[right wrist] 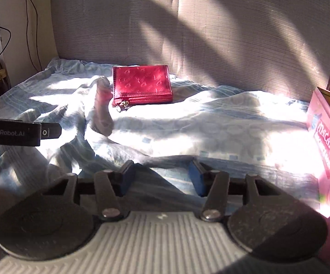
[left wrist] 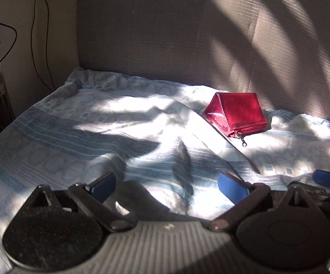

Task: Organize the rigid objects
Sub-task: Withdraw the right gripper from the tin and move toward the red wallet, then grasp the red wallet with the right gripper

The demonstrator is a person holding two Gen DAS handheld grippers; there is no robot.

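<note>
On the bed [right wrist: 210,132], the left tongs [left wrist: 168,186] gape wide and empty; the red wallet [right wrist: 142,84] lies ahead to their right by the backboard. The right tongs [right wrist: 162,177], half-open and empty, face it squarely, seemingly nearer, its zipper edge crosswise toward them.

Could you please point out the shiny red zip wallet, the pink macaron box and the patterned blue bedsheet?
Shiny red zip wallet [right wrist: 142,82]: right wrist view, middle of its embossed front.
Pink macaron box [right wrist: 328,141]: right wrist view, on its printed face.
Patterned blue bedsheet [left wrist: 73,123]: left wrist view, bare striped part.
</note>
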